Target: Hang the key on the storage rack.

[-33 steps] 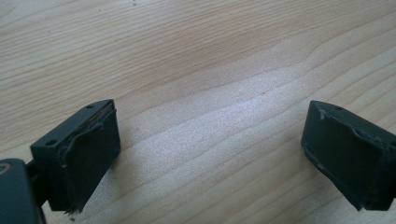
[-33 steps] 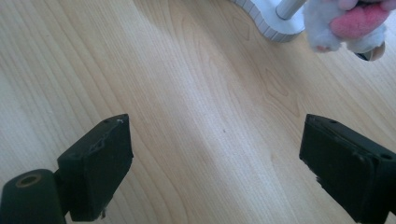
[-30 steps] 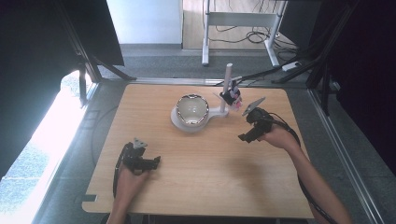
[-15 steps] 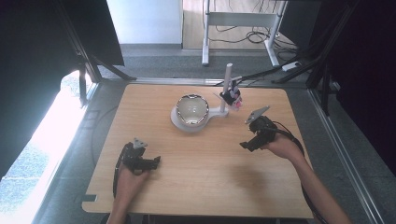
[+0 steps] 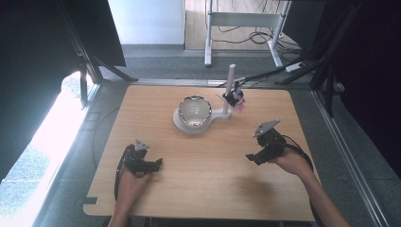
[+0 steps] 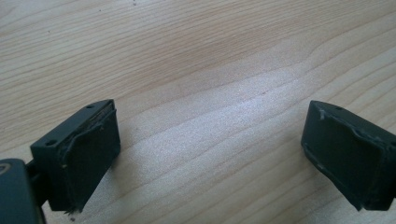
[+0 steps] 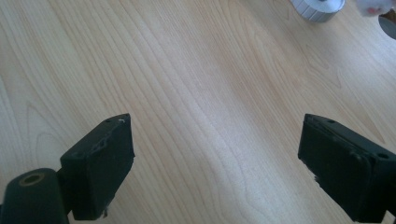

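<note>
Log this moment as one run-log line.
left gripper: open, empty | right gripper: open, empty | bowl: on white stand, untouched

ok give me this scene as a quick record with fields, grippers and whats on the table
surface: wooden table
centre item: shiny metal bowl on a white stand base
upright post: white post at the base's right end, small black and pink part on it
left gripper: open, empty, near front left of the table
right gripper: open, empty, right of centre
contact: neither gripper touches the bowl
</note>
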A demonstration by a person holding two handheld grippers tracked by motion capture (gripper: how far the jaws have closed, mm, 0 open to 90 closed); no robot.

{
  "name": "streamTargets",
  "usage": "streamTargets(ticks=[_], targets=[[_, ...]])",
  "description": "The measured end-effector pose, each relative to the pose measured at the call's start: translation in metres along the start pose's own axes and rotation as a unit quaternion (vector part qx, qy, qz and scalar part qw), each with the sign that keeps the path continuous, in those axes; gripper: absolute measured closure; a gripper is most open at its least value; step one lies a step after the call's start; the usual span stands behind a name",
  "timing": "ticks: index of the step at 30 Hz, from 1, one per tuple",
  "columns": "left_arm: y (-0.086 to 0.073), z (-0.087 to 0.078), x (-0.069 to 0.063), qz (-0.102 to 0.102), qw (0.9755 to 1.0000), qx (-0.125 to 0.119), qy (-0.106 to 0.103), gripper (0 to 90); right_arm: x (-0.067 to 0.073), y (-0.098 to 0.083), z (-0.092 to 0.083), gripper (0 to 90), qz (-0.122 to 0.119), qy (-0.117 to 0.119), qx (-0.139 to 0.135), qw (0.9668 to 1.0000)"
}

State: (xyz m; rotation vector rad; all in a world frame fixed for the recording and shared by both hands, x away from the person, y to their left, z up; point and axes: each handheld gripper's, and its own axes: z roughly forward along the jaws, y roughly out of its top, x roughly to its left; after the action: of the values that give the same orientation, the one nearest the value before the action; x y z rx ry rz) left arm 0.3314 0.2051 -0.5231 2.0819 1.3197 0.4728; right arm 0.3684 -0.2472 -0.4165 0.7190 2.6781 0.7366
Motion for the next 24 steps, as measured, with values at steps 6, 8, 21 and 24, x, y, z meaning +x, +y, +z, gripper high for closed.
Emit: streamTargets(ticks=[6, 8, 21, 24], targets=[[0.000, 0.000, 0.000, 0.000, 1.0000, 0.000, 0.000, 4.4, 0.006, -0.013, -0.008, 11.4, 0.009, -0.011, -0.014, 0.9998], [0.000, 0.000, 0.000, 0.000, 1.0000, 0.000, 0.000, 4.4, 0.007, -0.018, -0.010, 11.5, 0.010, -0.014, -0.016, 0.9997], [0.000, 0.000, 0.000, 0.000, 1.0000, 0.000, 0.000, 4.4, 0.017, -0.050, -0.011, 10.1, 0.039, -0.027, -0.041, 0.9980], [0.000, 0.000, 0.000, -0.001, 1.0000, 0.000, 0.000, 4.4, 0.021, -0.058, -0.007, 9.1, 0.049, -0.029, -0.047, 0.9973]])
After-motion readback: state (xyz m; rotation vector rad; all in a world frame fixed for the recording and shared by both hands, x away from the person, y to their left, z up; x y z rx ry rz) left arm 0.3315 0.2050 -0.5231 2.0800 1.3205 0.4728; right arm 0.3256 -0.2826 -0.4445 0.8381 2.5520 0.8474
